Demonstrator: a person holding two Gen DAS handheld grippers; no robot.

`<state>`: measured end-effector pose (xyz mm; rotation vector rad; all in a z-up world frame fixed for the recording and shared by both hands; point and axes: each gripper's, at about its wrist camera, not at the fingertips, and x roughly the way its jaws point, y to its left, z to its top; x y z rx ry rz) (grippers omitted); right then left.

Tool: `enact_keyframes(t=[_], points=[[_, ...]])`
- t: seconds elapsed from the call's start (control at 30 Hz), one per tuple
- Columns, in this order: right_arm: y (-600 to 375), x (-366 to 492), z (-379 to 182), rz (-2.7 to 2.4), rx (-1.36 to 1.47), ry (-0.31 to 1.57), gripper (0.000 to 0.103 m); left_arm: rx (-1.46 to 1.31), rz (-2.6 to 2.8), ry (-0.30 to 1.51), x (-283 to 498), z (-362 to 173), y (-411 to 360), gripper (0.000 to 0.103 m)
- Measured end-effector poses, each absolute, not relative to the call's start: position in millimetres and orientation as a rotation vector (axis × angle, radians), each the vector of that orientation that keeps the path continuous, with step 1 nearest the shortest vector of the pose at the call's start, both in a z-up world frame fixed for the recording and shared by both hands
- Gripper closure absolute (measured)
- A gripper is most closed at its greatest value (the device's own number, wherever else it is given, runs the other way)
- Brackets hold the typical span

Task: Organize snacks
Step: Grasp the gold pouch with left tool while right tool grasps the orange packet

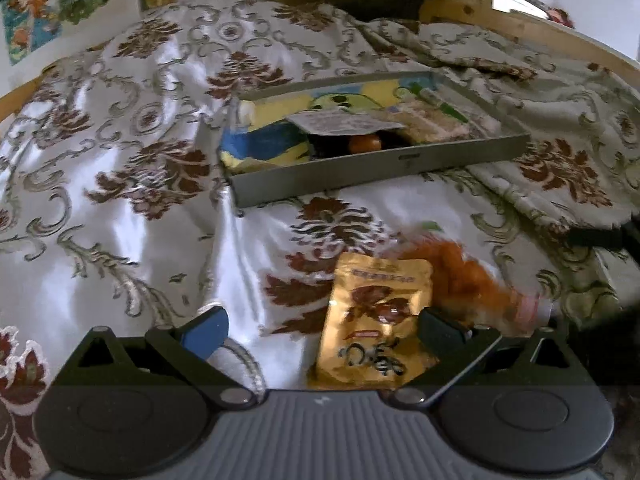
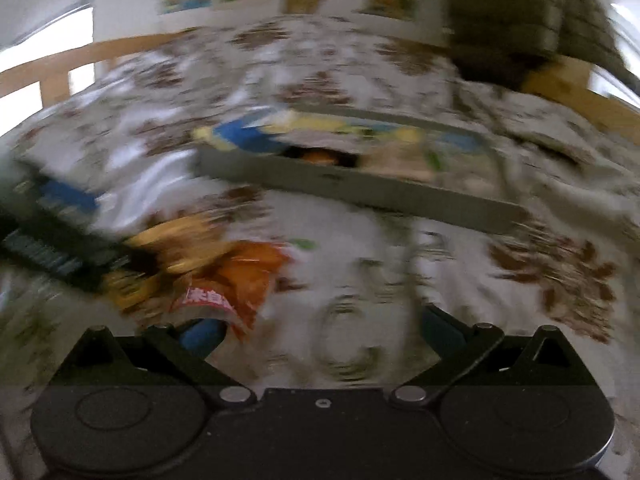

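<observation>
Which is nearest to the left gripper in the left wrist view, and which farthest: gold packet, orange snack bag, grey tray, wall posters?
1. Gold packet, between the open left gripper fingers, toward the right one.
2. Orange snack bag, just behind it, to the right.
3. Grey tray, mid-bed, holding snacks.
4. Wall posters, top left.

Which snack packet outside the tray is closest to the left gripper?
The gold packet, lying between the open left gripper fingers; the orange packet lies beyond it.
</observation>
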<state>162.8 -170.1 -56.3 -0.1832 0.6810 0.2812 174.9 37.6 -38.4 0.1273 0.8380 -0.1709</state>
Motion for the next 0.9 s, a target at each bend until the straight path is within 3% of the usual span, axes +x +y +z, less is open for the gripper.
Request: enact_keyframes(t=[0.23, 0.53, 0.7, 0.83, 0.9], points=[[-211, 172, -50, 0.207, -0.101, 0.739, 0.001, 0.193, -0.220, 0.868, 180, -48, 15, 0.001], [-207, 160, -35, 0.374, -0.110, 0.687, 0.001, 0.188, -0.169, 0.899, 185, -58, 18, 0.013], [-189, 173, -35, 0.489, -0.110, 0.685, 0.002, 0.150, -0.155, 0.901, 184, -57, 21, 0.026], [-171, 187, -48, 0.545, -0.164, 0.733, 0.013, 0.161, -0.158, 0.903, 184, -55, 21, 0.044], [-166, 192, -55, 0.568, -0.170, 0.755, 0.016, 0.154, -0.163, 0.907, 185, -54, 22, 0.045]])
